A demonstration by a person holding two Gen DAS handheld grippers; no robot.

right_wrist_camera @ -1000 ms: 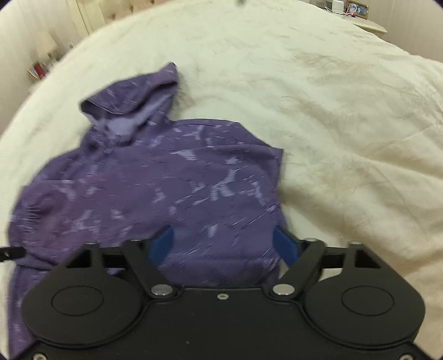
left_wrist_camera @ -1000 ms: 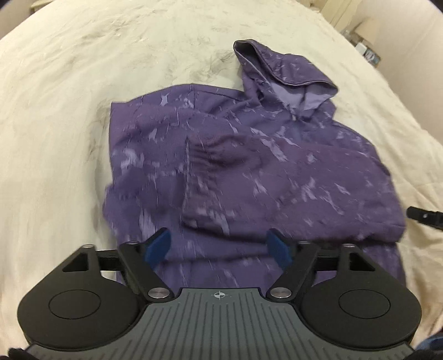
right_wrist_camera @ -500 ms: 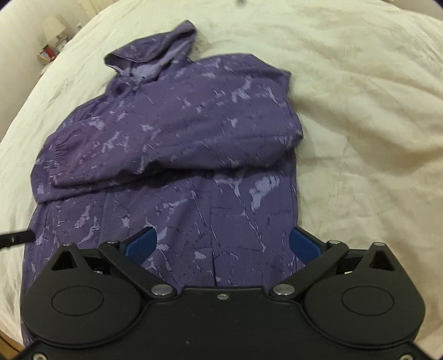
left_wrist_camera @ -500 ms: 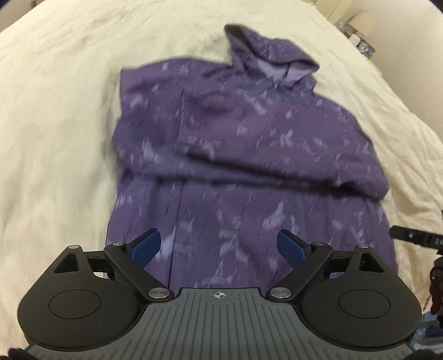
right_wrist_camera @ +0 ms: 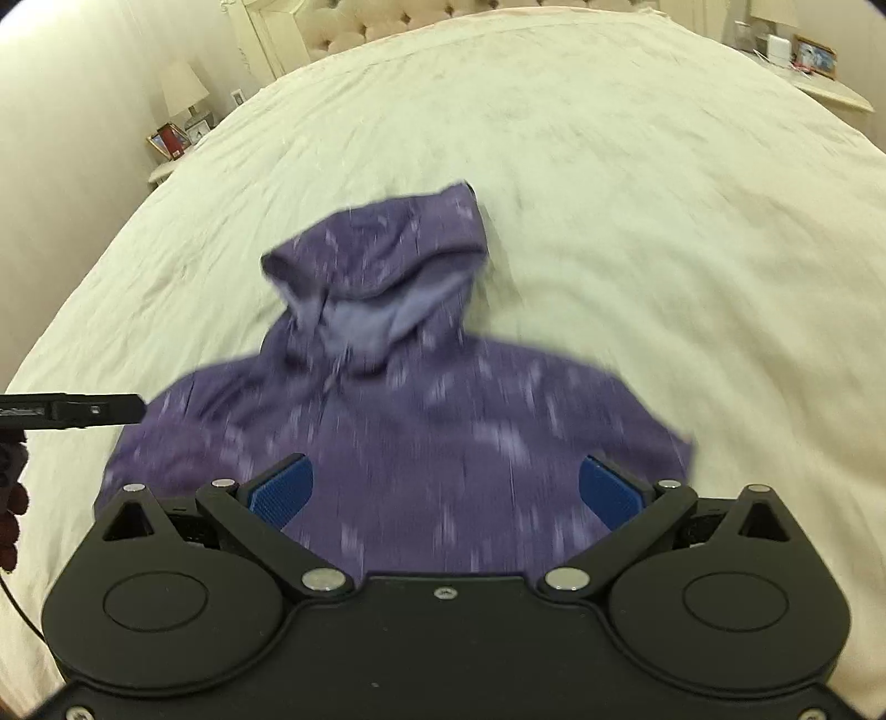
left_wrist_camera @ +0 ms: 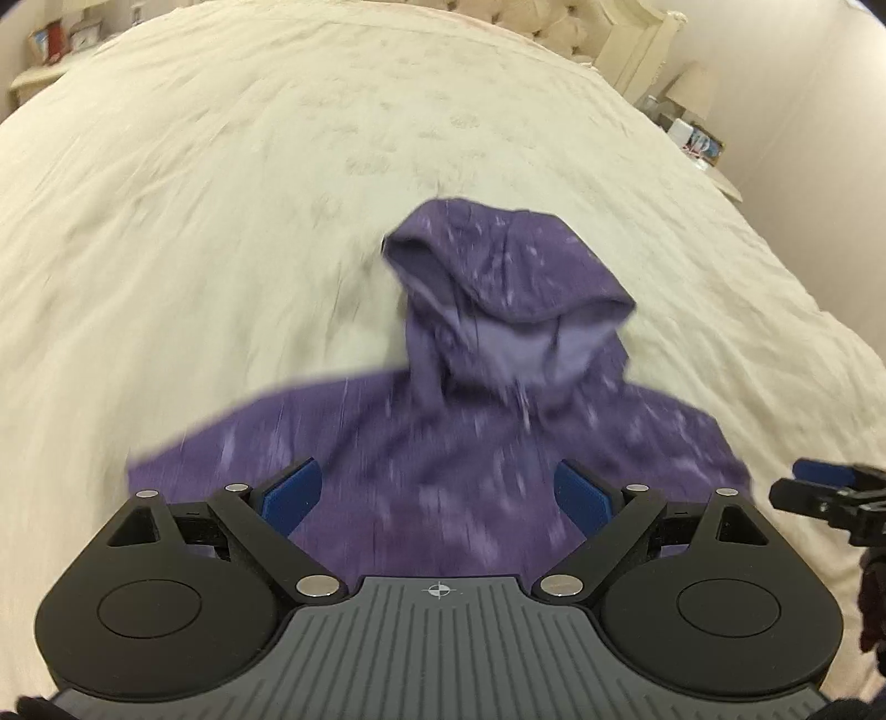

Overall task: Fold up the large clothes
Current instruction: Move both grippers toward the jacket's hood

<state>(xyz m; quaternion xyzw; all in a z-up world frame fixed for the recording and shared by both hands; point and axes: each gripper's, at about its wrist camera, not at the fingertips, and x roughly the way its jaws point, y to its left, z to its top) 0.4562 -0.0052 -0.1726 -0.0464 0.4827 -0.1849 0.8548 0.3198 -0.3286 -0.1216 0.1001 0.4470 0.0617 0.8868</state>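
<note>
Left gripper [left_wrist_camera: 437, 501]: blue pads spread wide, nothing pinched, purple fabric only seen thru the gap below. Right gripper [right_wrist_camera: 443, 493]: same, pads wide apart, empty. Both hang above the near part of the purple hoodie [left_wrist_camera: 443, 471], w/ the right gripper's tip showing at the right edge of the left view. Hoodie lies on the cream bedspread [left_wrist_camera: 221, 221], body near, hood [right_wrist_camera: 382, 277] pointing far, toward the tufted headboard [right_wrist_camera: 387, 22]. Lamp [right_wrist_camera: 183, 88] & photo frame [right_wrist_camera: 169, 141] on a nightstand far left. Fabric blurred.

Cream-covered bed [left_wrist_camera: 232, 183], cover wrinkled. Purple patterned hoodie [left_wrist_camera: 487, 443] flat on it near the close edge, hood [right_wrist_camera: 387, 266] toward the headboard [right_wrist_camera: 398, 22].
</note>
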